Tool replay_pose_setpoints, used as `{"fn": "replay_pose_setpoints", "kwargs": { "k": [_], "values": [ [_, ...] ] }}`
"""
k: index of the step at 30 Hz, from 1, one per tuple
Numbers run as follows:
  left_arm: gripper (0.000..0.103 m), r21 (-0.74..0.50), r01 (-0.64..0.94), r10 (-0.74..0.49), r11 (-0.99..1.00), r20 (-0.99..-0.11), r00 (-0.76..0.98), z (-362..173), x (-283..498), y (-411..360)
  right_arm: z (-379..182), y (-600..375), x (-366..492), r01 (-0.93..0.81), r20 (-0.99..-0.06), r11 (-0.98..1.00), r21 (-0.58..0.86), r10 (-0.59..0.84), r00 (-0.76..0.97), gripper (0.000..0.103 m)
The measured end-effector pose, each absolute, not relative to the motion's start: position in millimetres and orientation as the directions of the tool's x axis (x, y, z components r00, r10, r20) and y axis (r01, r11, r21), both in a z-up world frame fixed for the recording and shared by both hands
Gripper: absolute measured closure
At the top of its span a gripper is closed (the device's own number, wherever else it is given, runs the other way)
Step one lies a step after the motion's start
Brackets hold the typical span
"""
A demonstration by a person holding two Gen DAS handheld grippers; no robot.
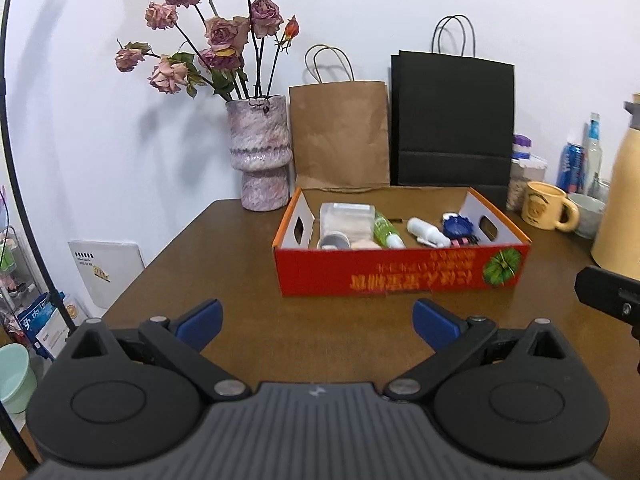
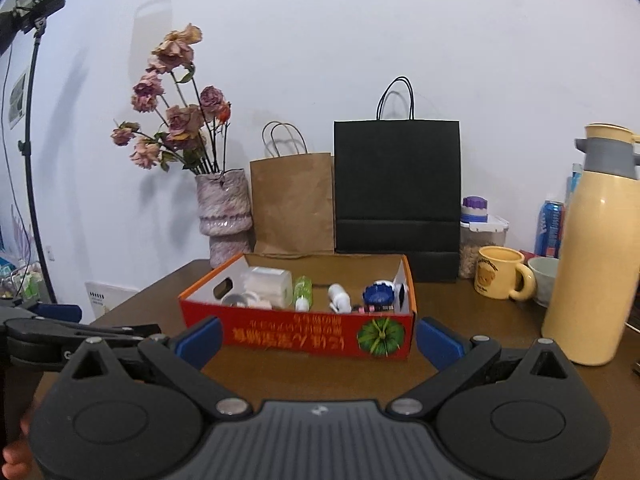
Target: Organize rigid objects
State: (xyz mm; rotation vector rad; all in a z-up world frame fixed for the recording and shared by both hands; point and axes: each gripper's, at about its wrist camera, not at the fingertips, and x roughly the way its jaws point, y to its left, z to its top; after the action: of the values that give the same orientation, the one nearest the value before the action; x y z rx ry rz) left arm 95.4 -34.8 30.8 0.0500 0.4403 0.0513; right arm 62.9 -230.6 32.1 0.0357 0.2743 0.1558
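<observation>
At the centre of both frames, the red box [image 1: 400, 270] sits on the bench [image 1: 224, 264] already holding small items, so I judge my left gripper [image 1: 318, 322] and right gripper [image 2: 319, 340] hang back empty, fingers wide.

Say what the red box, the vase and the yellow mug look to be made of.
Red box: printed cardboard, glossy outside, with raw brown inner walls and punched handle holes. Vase: probably glazed ceramic, mottled pink with a sheen. Yellow mug: likely glazed ceramic, thick-walled and smooth, with a printed motif.
</observation>
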Motion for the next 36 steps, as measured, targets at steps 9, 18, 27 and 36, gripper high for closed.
{"fn": "replay_pose_setpoints", "kwargs": {
  "k": [9, 18, 27, 36],
  "values": [
    [0.0, 0.058, -0.03, 0.052, 0.998, -0.442, 0.896, 15.1, 49.8, -32.6, 16.4, -226.0, 20.8, -0.15, -0.308, 0.988, 0.041, 0.155, 0.939, 0.0],
    [0.0, 0.055, -0.028, 0.05, 0.998, -0.454, 0.889, 8.2, 33.3, -29.1, 6.9, -222.9, 7.4, -0.145, -0.33, 0.989, 0.036, 0.149, 0.932, 0.0],
    [0.0, 0.054, -0.025, 0.046, 0.998, -0.449, 0.892, 9.0, 29.5, -29.6, 8.8, -222.5, 4.4, -0.146, -0.325, 0.989, 0.033, 0.149, 0.934, 0.0],
    [0.0, 0.054, -0.024, 0.046, 0.998, -0.45, 0.892, 9.2, 29.9, -30.1, 8.5, -222.2, 4.4, -0.146, -0.325, 0.989, 0.033, 0.149, 0.934, 0.0]
  ]
}}
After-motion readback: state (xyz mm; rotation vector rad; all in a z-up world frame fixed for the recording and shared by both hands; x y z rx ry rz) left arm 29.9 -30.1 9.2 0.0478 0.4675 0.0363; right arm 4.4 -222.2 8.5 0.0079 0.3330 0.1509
